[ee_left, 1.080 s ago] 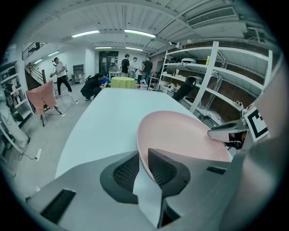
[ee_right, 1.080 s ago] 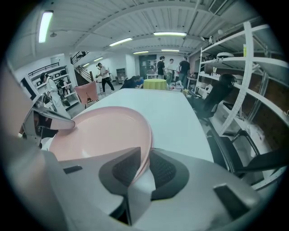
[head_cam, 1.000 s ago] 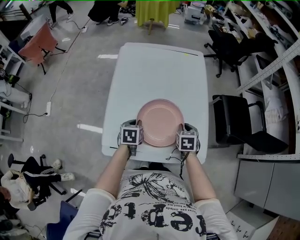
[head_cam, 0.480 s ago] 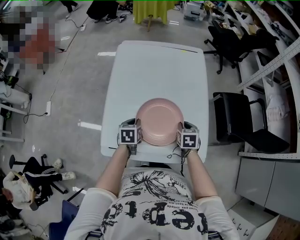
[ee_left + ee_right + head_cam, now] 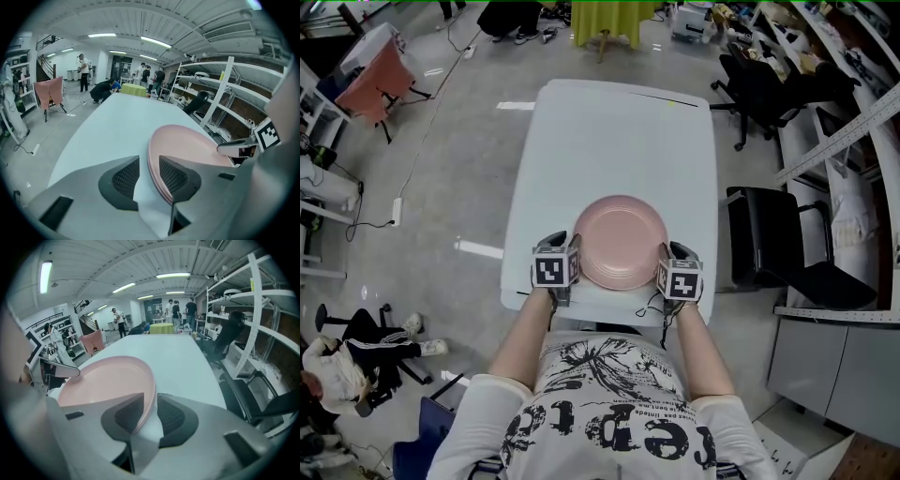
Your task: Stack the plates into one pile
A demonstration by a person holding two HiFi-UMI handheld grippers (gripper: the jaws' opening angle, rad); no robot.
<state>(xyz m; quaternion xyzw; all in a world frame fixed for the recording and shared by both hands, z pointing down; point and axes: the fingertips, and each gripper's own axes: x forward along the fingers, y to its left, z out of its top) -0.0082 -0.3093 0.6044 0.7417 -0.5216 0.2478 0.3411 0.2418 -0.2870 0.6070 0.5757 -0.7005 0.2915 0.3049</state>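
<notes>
Release of the pile of pink plates (image 5: 620,242), which lies flat on the white table (image 5: 619,131) between the two grippers. The left gripper (image 5: 149,161) straddles the rim on its side. Its jaws have just been opening and now stand wide, with bare table showing between the outer pad and the rim, so nothing is gripped. The right gripper (image 5: 151,401) straddles the opposite rim. Its jaws have also been opening, though less far, and a narrow gap shows beside the outer pad, so the rim sits loose between them. Seen from the left gripper, the rim is layered: at least two plates, one nested in another. Compared with a second ago the pile has not shifted; only the jaws have parted. Judged from this, these plates are now stacked, and no other plate shows on the table. What remains is to draw both grippers clear without nudging the rims.
</notes>
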